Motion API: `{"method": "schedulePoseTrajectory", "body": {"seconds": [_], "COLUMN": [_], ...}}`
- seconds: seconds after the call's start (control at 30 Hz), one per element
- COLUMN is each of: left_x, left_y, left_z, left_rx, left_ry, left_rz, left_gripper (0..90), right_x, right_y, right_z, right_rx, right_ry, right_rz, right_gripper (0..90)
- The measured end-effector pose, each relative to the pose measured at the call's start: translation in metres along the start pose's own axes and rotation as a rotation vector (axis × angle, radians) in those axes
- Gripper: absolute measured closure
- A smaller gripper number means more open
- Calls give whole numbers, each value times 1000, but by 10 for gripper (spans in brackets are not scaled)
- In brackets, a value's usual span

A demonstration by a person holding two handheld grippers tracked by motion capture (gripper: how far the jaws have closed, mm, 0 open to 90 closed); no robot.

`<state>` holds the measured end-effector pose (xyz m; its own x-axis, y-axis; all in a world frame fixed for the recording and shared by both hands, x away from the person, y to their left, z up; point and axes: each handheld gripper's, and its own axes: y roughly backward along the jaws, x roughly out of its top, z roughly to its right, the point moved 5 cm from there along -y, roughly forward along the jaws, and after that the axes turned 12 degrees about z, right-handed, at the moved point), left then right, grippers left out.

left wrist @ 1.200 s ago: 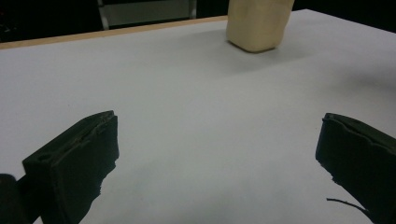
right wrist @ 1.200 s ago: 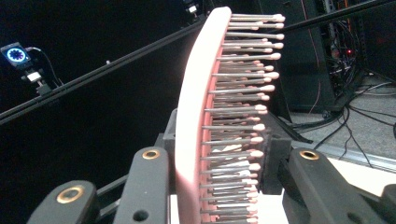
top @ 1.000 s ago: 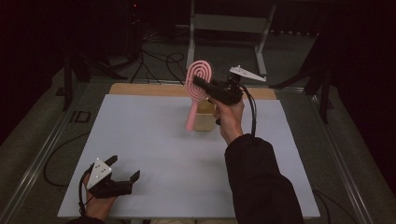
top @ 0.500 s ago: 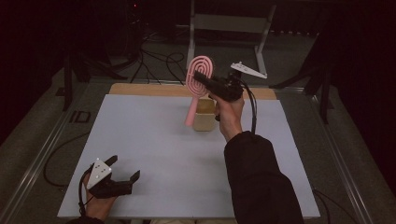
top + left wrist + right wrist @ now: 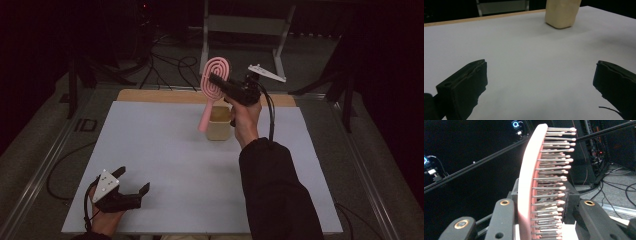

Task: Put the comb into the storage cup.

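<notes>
Since a second ago the pink hairbrush (image 5: 214,89) has lifted slightly, its handle tip now near the rim of the beige cup (image 5: 219,123). At near left, the left gripper (image 5: 131,186) rests on the white table (image 5: 165,165), jaws wide and empty. Far right of centre, the right gripper (image 5: 216,80), on a raised forearm, clamps the brush head. No writing is legible.

The cup's (image 5: 563,13) top and the hairbrush's (image 5: 541,182) handle are cut off.
</notes>
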<state>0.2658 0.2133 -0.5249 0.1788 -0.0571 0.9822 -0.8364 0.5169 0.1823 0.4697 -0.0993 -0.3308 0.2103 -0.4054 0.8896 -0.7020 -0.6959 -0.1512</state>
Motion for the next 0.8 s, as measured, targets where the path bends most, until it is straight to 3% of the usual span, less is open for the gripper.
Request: {"method": "schedulePoseTrajectory", "body": {"seconds": [0.8], "left_x": [0], "left_y": [1], "left_z": [0], "left_rx": [0], "left_ry": [1], "left_rz": [3], "left_gripper": [0], "right_x": [11], "right_y": [-5], "right_z": [16], "right_rx": [-60], "right_ry": [-4], "right_rz": [37], "right_gripper": [640]}}
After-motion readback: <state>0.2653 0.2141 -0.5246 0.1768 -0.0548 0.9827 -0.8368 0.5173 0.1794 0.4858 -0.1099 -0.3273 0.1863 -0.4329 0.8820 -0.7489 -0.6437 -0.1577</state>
